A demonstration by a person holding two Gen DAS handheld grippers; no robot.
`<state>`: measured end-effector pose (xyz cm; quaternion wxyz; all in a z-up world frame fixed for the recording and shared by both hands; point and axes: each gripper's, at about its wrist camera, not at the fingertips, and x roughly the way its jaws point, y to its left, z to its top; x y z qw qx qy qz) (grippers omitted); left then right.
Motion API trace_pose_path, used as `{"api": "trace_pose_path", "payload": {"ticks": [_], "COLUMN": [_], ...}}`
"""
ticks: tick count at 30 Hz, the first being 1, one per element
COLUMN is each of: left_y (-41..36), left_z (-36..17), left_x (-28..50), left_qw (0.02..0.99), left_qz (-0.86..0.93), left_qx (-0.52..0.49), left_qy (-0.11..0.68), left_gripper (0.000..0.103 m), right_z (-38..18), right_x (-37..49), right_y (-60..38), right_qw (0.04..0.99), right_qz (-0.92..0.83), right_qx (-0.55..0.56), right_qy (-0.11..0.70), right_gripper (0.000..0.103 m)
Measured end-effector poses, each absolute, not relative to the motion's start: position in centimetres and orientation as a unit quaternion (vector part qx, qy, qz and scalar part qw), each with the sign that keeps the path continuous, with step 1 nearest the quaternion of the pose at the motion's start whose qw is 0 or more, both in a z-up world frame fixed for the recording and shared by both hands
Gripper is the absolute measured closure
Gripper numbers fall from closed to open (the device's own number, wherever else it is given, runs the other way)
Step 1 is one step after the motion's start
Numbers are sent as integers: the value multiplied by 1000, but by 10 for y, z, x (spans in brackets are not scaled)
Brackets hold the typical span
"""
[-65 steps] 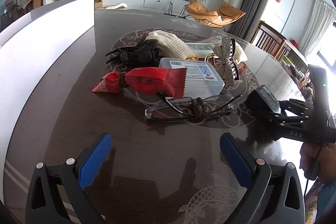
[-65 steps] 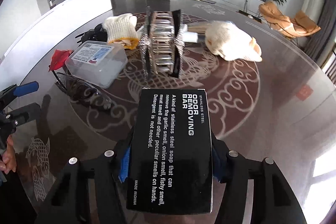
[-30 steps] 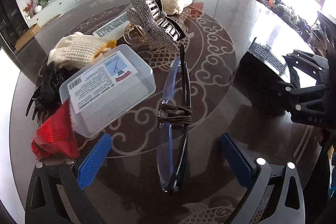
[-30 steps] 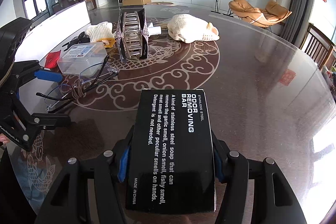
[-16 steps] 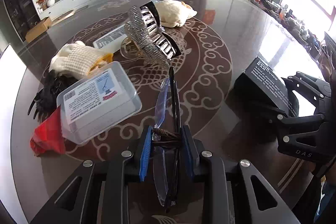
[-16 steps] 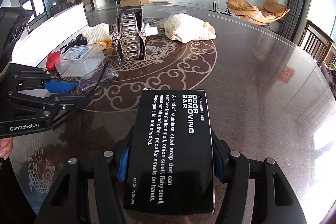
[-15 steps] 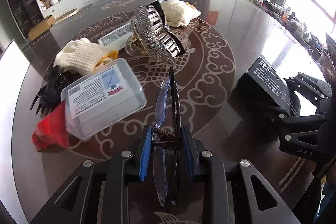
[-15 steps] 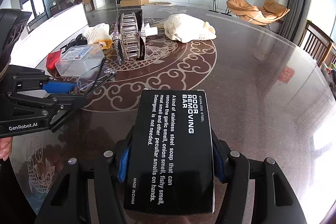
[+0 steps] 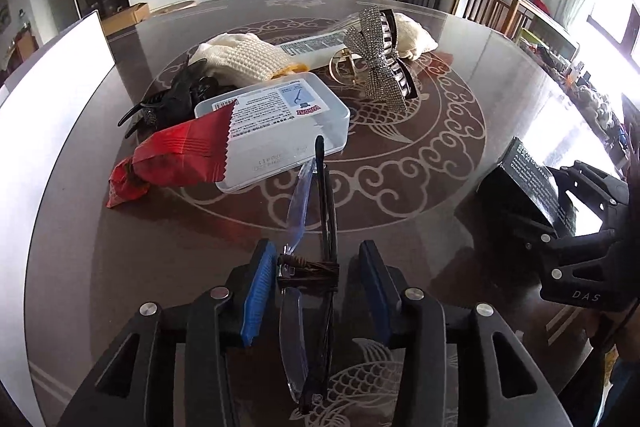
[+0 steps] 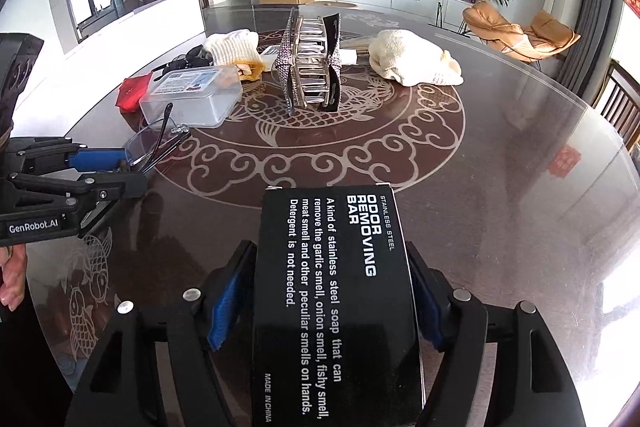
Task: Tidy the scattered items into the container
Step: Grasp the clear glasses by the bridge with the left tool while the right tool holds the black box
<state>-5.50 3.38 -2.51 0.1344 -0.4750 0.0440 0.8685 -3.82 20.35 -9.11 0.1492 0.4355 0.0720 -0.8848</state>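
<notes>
Folded clear-lens glasses [image 9: 298,203] bound with a brown band lie between my left gripper's [image 9: 316,255] blue pads. Its jaws are opening; a gap shows at the right pad. In the right wrist view the glasses [image 10: 156,143] stick out of the left gripper [image 10: 100,171] just above the glass tabletop. A black "odor removing bar" box [image 10: 332,287] sits between my right gripper's [image 10: 330,251] pads. Those jaws are opening too, with the pads standing off the box's sides. The box [image 9: 532,179] also shows at the right. A white container's wall [image 9: 52,87] runs along the table's left side.
On the round dark table [image 10: 500,167] lie a clear plastic box [image 9: 280,123], a red snack packet [image 9: 180,155], a black hair claw [image 9: 172,99], a knit glove [image 9: 244,57], a rhinestone hair clip [image 9: 380,67] and a cream cloth [image 10: 412,63]. Wooden chairs [image 9: 492,11] stand at the far right.
My left gripper shut around the glasses, swung toward the clear box, and its jaws have now parted a little. The right gripper's pads have drawn off the black box.
</notes>
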Motion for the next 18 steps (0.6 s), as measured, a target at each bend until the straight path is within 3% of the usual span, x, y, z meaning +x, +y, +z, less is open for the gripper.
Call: {"api": "trace_pose_path", "payload": {"ticks": [4, 10, 13, 18], "left_y": [42, 49, 44, 40], "left_z": [-27, -30, -34, -31], "left_x": [-53, -51, -55, -58], "left_qw": [137, 124, 110, 106], "left_qz": [870, 876, 872, 873], "left_qx": [-470, -462, -472, -472], "left_qy": [59, 69, 63, 58], "left_gripper": [46, 23, 0, 0], "right_z": [-92, -92, -93, -93], "right_x": [-39, -38, -38, -38], "right_y": [204, 204, 205, 205], "right_qw": [147, 145, 145, 144], "right_qz": [-883, -883, -883, -882], "right_qx": [440, 441, 441, 442], "right_qy": [74, 75, 75, 76], "right_gripper": [19, 17, 17, 16]}}
